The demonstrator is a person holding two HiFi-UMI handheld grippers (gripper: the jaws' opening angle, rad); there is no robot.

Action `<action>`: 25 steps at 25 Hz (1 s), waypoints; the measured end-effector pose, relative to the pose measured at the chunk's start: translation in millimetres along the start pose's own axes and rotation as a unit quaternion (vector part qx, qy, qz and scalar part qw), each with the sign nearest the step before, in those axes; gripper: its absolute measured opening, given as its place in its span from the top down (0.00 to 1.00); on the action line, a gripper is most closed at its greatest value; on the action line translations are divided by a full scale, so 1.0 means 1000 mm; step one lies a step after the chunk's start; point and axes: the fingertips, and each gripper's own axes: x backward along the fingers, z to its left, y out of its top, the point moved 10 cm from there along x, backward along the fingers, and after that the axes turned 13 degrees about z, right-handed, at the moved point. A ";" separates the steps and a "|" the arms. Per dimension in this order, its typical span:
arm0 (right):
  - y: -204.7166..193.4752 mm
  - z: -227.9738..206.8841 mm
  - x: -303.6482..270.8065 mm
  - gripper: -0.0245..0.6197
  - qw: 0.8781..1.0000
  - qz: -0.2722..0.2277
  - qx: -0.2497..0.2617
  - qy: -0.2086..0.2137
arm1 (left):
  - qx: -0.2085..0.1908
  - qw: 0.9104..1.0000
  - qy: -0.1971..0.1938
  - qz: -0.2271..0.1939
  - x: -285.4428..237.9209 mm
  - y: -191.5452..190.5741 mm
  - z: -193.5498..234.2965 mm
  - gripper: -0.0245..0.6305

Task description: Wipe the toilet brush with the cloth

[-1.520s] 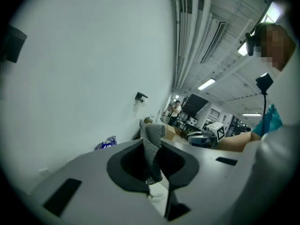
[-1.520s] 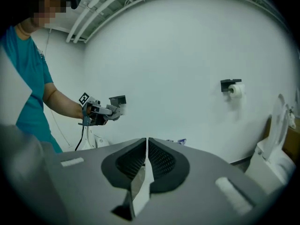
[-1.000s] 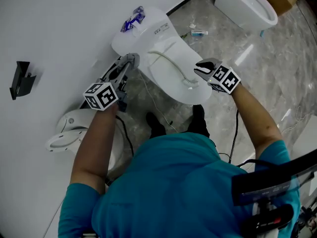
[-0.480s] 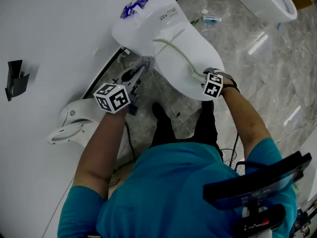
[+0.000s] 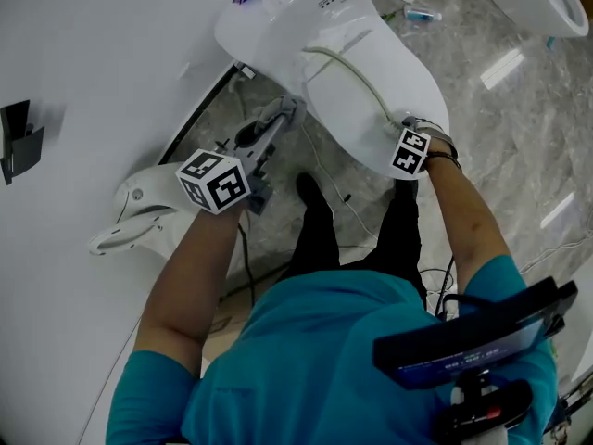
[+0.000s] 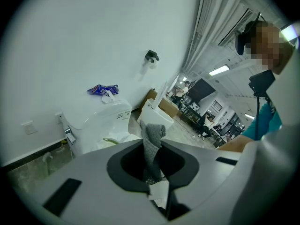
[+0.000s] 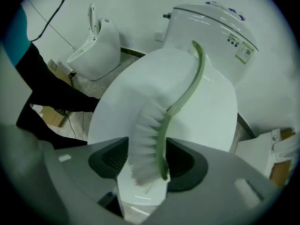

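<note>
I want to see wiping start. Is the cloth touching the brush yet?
Apart. The left gripper view shows the cloth sticking up in open air; the right gripper view shows the whole brush bare on the lid.

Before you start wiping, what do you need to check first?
1. Is the cloth clamped in the left gripper: ok.
2. Is the toilet brush head between the right gripper jaws: ok.
3. Is the right gripper squeezing it firmly: cannot tell.
4. Is the cloth touching the brush: not ok, they are apart.
5. Is the brush lying on the toilet lid: ok.
</note>
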 end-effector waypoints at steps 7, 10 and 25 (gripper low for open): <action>-0.002 0.002 0.002 0.70 1.000 0.002 0.001 0.007 | 0.000 1.000 -0.002 0.001 0.000 -0.005 0.001 0.89; -0.007 0.004 0.018 0.70 1.000 -0.016 0.001 0.010 | -0.002 1.000 -0.003 -0.004 0.003 -0.002 -0.005 0.89; -0.006 -0.030 0.276 0.70 0.954 -0.281 -0.102 0.001 | -0.070 0.993 -0.025 -0.095 0.055 0.078 -0.080 0.89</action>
